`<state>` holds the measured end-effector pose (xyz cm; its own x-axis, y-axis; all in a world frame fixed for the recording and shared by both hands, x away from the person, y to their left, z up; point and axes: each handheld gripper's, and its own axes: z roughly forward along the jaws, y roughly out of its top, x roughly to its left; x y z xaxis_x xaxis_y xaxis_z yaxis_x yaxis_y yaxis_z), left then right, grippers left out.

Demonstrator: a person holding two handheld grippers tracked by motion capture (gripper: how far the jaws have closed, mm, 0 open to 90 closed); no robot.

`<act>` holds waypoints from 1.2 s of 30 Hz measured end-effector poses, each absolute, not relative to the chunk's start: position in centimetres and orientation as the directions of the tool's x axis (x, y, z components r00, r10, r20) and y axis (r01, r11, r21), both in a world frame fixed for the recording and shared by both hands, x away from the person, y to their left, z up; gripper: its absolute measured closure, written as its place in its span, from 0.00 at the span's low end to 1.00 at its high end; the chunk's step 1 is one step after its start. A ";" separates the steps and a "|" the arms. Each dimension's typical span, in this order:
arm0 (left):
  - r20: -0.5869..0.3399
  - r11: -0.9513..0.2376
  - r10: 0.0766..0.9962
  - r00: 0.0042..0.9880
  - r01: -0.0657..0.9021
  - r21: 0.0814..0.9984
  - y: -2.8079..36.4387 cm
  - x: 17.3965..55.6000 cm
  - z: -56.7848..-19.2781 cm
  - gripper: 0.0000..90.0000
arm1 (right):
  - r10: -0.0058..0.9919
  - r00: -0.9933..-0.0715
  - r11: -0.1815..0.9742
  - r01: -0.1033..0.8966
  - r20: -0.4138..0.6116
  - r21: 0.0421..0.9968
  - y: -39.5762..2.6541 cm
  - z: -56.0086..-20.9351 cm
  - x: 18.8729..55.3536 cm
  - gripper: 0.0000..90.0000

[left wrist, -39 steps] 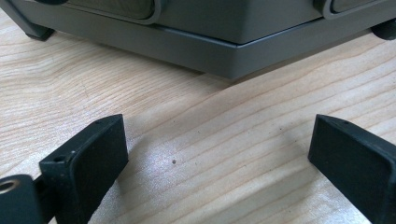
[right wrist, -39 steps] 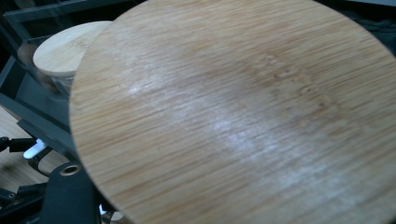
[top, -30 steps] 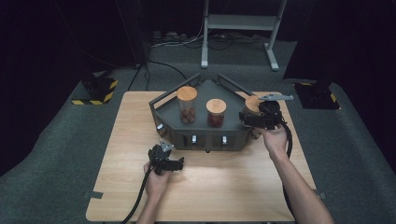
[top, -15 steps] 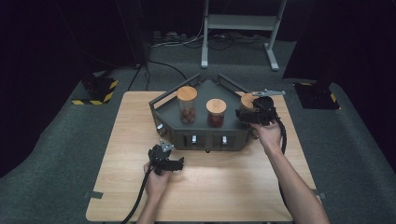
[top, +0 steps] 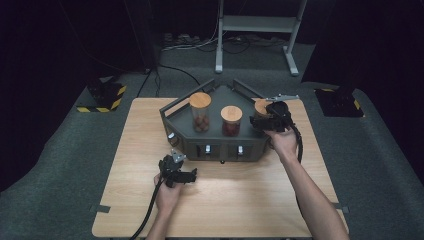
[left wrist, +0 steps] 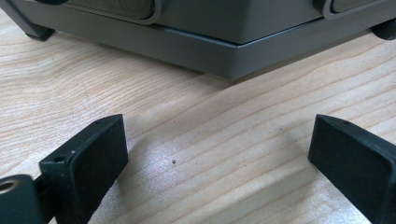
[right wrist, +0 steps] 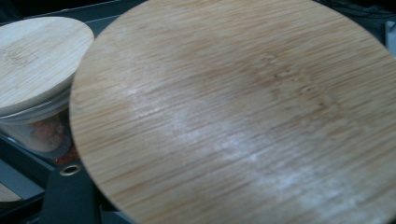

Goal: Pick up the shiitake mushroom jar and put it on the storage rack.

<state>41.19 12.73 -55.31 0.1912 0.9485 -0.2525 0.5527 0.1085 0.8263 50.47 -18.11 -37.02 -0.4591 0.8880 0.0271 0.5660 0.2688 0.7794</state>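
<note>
Near the front edge of the table (top: 260, 210), left of its middle, the left hand (top: 167, 197) holds the left gripper (top: 175, 167) low over the wood, just in front of the rack's (top: 220, 145) front left corner. In the left gripper view its jaws stand spread wide, with bare wood between them and the rack's grey base (left wrist: 201, 44) just beyond; they hold nothing.

The rack, dark and angular, sits toward the table's far edge, about midway along it. Three jars with wooden lids stand in it in a row: the left jar (top: 200, 112) is tallest, with brown contents; the middle jar (top: 231, 121) holds something reddish; the right jar (top: 261, 111) is mostly hidden behind the right gripper (top: 272, 120).

The right hand (top: 284, 142) reaches in from the rack's right side, holding the right gripper at the right jar. In the right gripper view the lid (right wrist: 243, 116) sits right up against the camera, with the middle jar's lid (right wrist: 39, 58) beside it at the left. Whether these jaws are spread or pinching the lid cannot be told

Beyond the table, cables (top: 185, 47) lie on the grey floor (top: 70, 140)
</note>
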 end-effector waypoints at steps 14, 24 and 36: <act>-0.252 0.108 0.949 0.191 0.553 0.826 12.7 41.2 -55.3 0.05 | 0.890 -0.455 0.274 0.588 0.031 0.761 -18.1 -37.7 51.2 0.28; -0.252 0.108 0.949 0.191 0.553 0.826 12.7 41.2 -55.3 0.05 | 0.893 -0.449 0.276 0.605 0.033 0.747 -18.0 -38.4 51.8 0.28; -0.252 0.108 0.949 0.191 0.553 0.826 12.7 41.2 -55.3 0.05 | 0.890 -0.455 0.285 0.612 0.034 0.738 -17.7 -39.1 52.2 0.28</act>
